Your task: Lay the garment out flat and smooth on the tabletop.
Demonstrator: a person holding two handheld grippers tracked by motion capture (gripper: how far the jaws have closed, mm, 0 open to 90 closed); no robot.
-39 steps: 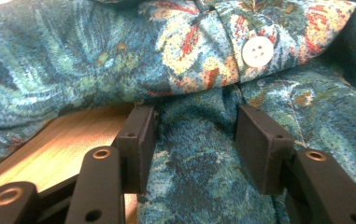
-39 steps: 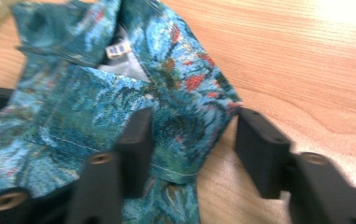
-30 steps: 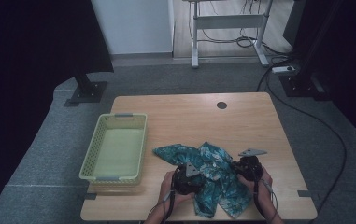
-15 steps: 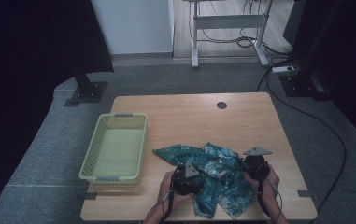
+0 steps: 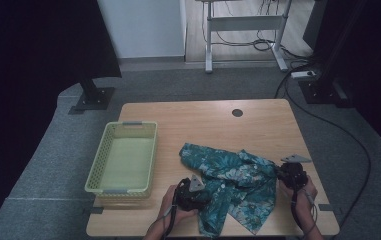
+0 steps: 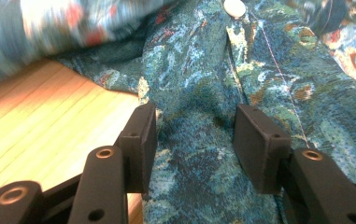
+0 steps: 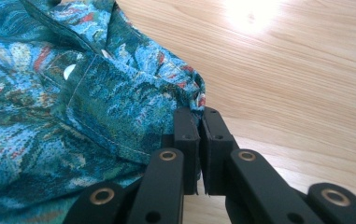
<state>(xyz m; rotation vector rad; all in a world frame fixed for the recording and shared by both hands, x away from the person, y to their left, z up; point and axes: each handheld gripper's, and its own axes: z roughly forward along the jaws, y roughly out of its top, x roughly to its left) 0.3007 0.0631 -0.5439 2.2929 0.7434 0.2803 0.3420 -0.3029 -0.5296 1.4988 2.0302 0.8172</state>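
Observation:
A teal shirt with a floral print [image 5: 233,172] lies crumpled on the near half of the wooden table [image 5: 228,125]. My left gripper [image 5: 204,193] rests at the shirt's left side. It is open, and its jaws straddle a fold of the cloth [image 6: 199,70] beside the button strip, left gripper [image 6: 194,126]. At the shirt's right edge, my right gripper [image 5: 280,173] is shut on a hem corner of the shirt [image 7: 96,93], with the cloth pinched at the tips of the right gripper [image 7: 198,122].
A pale green plastic basket [image 5: 128,124] stands empty on the table's left side. A round cable hole [image 5: 237,113] sits near the far edge. Bare wood lies beyond and to the right of the shirt. The table's front edge is close under both hands.
My right gripper has moved to the right with the shirt's edge in it, stretching that side outward. The left gripper has stayed nearly in place.

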